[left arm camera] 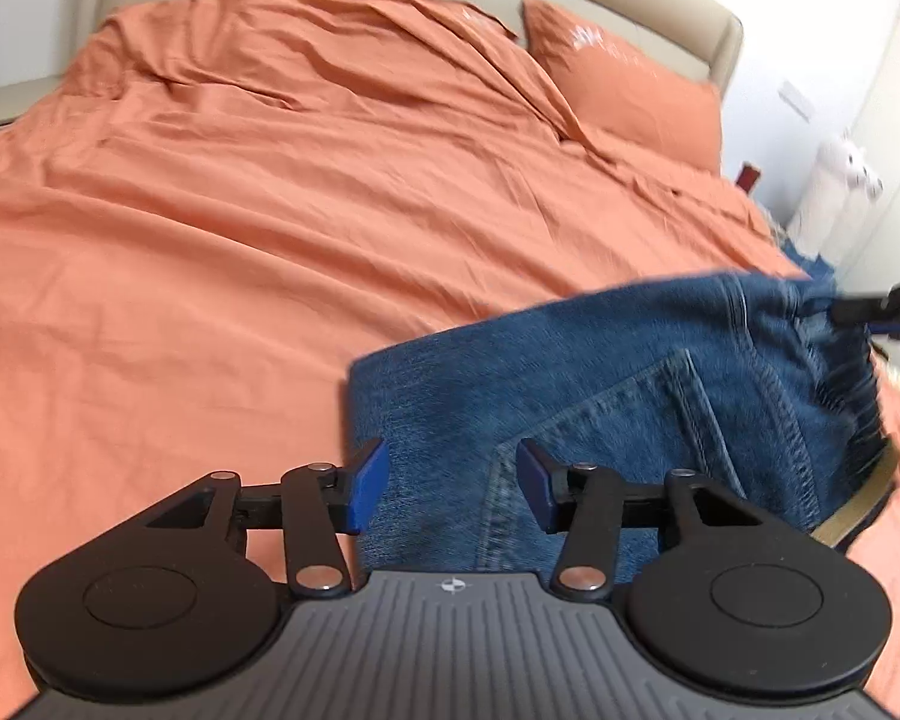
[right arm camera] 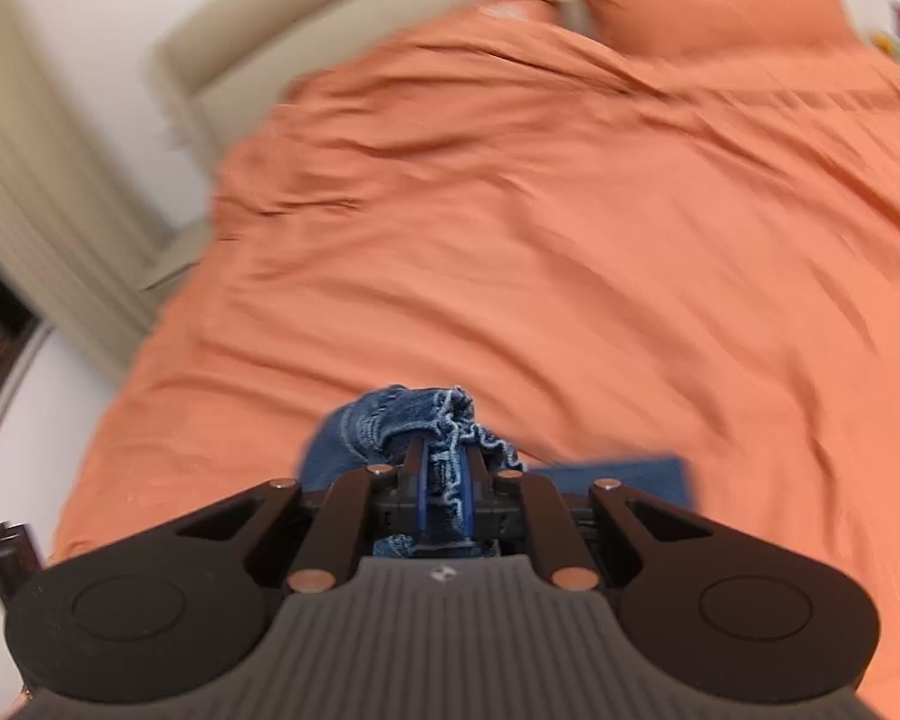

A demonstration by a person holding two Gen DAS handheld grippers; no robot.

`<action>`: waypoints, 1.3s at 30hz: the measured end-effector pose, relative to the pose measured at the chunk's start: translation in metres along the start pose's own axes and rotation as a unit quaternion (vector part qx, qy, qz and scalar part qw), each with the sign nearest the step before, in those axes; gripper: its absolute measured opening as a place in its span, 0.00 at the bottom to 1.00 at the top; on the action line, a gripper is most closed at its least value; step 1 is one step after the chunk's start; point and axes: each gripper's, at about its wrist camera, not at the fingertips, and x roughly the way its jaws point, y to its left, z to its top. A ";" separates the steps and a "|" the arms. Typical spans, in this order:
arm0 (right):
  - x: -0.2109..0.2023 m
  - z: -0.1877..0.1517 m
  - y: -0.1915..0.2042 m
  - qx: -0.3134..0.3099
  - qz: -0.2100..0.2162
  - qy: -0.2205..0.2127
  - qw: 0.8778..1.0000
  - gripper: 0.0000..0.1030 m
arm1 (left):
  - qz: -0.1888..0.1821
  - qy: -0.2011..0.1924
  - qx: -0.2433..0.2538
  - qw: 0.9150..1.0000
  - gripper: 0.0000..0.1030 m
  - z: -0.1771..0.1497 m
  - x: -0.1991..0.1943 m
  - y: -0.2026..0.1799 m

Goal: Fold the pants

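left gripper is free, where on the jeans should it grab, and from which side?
Probably the near left edge of the jeans, beside the back pocket. That edge lies flat on the orange duvet and faces the open left gripper, so come in low from the left and slide one finger under. The right gripper already pinches the frayed hem, so a far-apart second hold suits the fold.

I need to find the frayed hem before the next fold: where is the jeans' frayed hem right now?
In the right wrist view, the frayed hem is pinched in the right gripper, low and centre above the orange bedspread.
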 end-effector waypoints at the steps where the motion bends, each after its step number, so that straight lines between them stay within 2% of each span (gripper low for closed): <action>1: 0.008 -0.005 -0.017 0.014 -0.013 0.007 1.000 0.05 | -0.001 0.002 0.000 1.000 0.55 -0.001 0.009 -0.001; 5: 0.034 -0.022 -0.073 0.055 -0.043 0.022 0.997 0.05 | 0.003 0.006 0.005 1.000 0.53 0.001 0.038 -0.002; 8: 0.051 -0.030 -0.099 0.078 -0.045 0.037 0.995 0.05 | 0.009 0.012 0.003 1.000 0.53 0.006 0.057 0.000; 15: 0.094 -0.044 -0.118 0.070 -0.054 0.051 0.995 0.05 | 0.032 0.037 0.008 0.999 0.52 0.010 0.090 0.006; 18: 0.103 -0.047 -0.122 0.075 -0.056 0.052 0.994 0.06 | 0.042 0.039 0.009 0.998 0.52 0.011 0.089 0.006; 20: 0.098 -0.046 -0.120 0.078 -0.058 0.047 0.994 0.17 | 0.059 0.037 0.021 0.997 0.52 0.011 0.079 0.002; 21: 0.091 -0.046 -0.119 0.074 -0.058 0.039 0.995 0.22 | 0.062 0.033 0.027 0.997 0.52 0.010 0.070 0.001; 22: 0.081 -0.048 -0.118 0.071 -0.055 0.028 0.996 0.30 | 0.057 0.027 0.034 0.997 0.52 0.007 0.059 -0.001; 24: 0.059 -0.055 -0.117 0.069 -0.052 0.009 0.996 0.30 | 0.050 0.014 0.047 0.998 0.52 0.001 0.034 -0.005; 27: 0.021 -0.079 -0.120 0.078 -0.045 -0.017 0.996 0.42 | 0.045 0.003 0.070 0.997 0.52 -0.012 -0.005 -0.013; 30: -0.009 -0.114 -0.131 0.119 -0.047 -0.033 0.991 0.45 | 0.038 0.003 0.092 0.995 0.52 -0.028 -0.041 -0.025; 32: -0.022 -0.137 -0.141 0.162 -0.034 -0.045 0.985 0.52 | 0.033 0.008 0.106 0.994 0.52 -0.041 -0.061 -0.033; 35: -0.021 -0.162 -0.157 0.219 0.005 -0.047 0.975 0.52 | 0.026 0.014 0.134 0.991 0.55 -0.067 -0.085 -0.049; 39: -0.009 -0.175 -0.164 0.259 0.065 -0.048 0.963 0.52 | 0.032 0.031 0.142 0.989 0.60 -0.104 -0.095 -0.061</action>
